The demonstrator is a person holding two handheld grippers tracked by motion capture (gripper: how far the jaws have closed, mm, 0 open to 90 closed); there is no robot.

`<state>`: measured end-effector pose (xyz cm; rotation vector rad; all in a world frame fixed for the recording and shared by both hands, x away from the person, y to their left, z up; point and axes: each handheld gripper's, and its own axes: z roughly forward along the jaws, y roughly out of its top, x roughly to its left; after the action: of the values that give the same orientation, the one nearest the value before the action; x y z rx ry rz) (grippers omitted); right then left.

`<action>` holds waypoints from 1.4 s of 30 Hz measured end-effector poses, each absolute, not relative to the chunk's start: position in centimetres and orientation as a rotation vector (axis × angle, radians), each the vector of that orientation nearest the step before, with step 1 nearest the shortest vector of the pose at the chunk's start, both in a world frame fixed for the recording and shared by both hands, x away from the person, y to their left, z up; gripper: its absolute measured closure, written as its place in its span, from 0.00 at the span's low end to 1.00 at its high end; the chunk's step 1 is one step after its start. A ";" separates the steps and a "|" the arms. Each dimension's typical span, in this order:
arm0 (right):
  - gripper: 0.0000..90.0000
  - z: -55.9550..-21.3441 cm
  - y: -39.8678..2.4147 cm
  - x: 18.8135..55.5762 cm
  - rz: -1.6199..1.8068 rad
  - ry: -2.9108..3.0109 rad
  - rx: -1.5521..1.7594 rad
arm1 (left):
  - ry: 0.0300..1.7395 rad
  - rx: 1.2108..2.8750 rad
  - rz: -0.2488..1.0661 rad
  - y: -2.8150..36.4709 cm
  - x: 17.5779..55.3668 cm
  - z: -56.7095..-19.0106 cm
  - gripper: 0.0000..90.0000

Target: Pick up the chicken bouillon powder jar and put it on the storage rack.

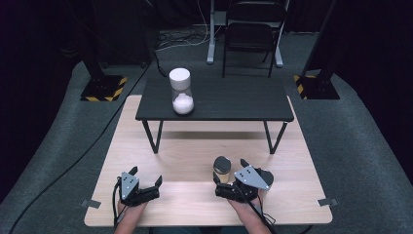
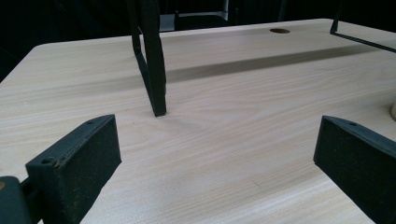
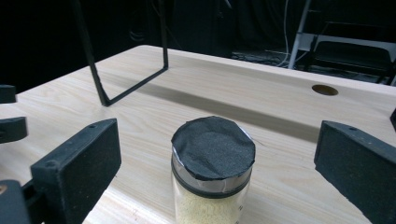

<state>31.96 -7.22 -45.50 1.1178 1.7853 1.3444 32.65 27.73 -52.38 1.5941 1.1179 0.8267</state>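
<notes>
A small jar with a dark lid stands on the light wood table near its front right. In the right gripper view the jar holds yellowish grains under a black lid. My right gripper is open, with its jaws on either side of the jar and not touching it. My left gripper is open at the front left over bare wood, with nothing between its fingers. A taller jar with a white lid and white powder stands on the black raised shelf.
The black shelf stands on thin legs across the middle of the table. A cable hole is in the tabletop. Behind the table are a black chair, two stands with striped bases, and cables on the floor.
</notes>
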 end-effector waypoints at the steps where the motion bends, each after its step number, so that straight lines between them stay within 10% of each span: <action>1: 0.00 -45.6 -7.0 32.0 1.331 1.778 1.119 | 1.118 1.593 0.825 27.7 32.7 -52.4 0.00; 23: 0.08 -47.8 -5.5 34.5 1.272 1.860 1.179 | 1.124 1.581 0.810 27.9 32.7 -52.4 0.00; 42: 0.36 -48.2 -5.3 35.1 1.229 1.847 1.258 | 1.122 1.585 0.808 27.9 32.7 -52.4 0.00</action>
<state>35.07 -5.25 -48.23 1.2578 1.8465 1.2293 32.67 27.92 -52.36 1.5851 1.1216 0.8079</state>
